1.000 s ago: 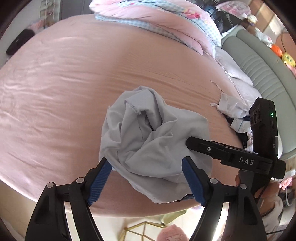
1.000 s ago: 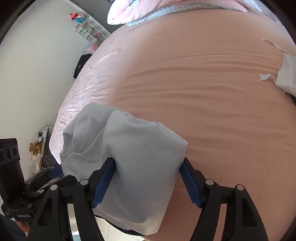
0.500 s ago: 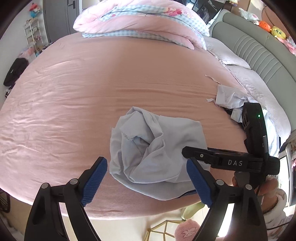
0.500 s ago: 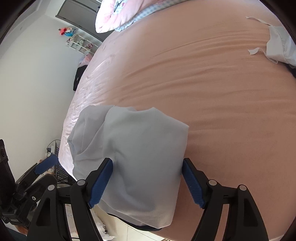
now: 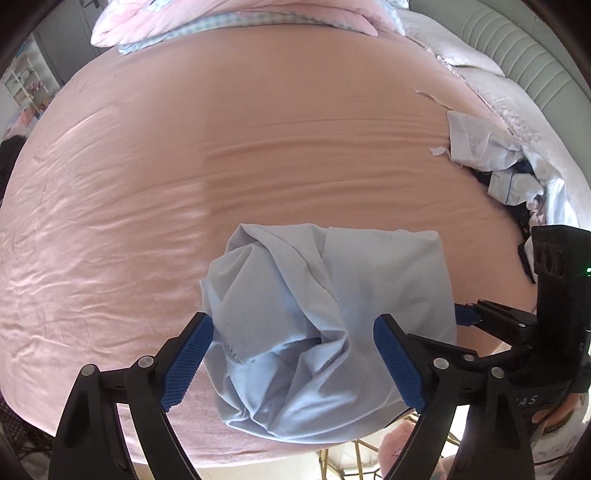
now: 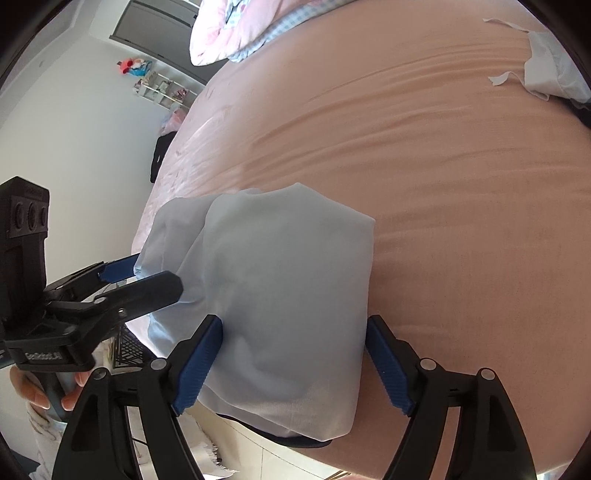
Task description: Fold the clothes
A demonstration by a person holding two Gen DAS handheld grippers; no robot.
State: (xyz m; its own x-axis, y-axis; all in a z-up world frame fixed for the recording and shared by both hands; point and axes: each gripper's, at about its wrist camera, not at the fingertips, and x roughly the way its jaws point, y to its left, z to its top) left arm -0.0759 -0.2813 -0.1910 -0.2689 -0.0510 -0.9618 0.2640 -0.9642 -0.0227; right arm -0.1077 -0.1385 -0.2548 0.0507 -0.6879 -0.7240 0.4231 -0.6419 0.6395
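- The left tongs (image 5: 293, 352) have just been opening and now stand wide apart. The blue garment (image 5: 325, 325) lies between the pads, but neither pad presses on it.
- The right tongs (image 6: 293, 363) have just been opening too, and also stand apart. The garment's smoother, folded end (image 6: 280, 314) sits between their pads, unclamped.
- A second ago the left tongs sat tight against the cloth. Now they have let go, and their view has swung to look more squarely down on the bundle.
- The garment lies at the near edge of the pink bed (image 5: 258, 155), a little of it hanging past the edge. One end is a flat fold; the end under the left tongs is bunched and creased, with a hemmed edge showing.
- My reading: both sides have released after a fold, so the cloth is set down. The bunched end probably needs smoothing, or one more fold, before this piece counts as done.
- Count: two tongs, one per hand; one blue garment in work.
- Count: one heap of unfolded clothes (image 5: 491, 158) at the far right of the bed, white and dark pieces mixed, too tangled to number.
- Count: one pink quilt (image 5: 240, 18) piled at the bed's far end; one grey-green headboard (image 5: 498, 40) to the right.
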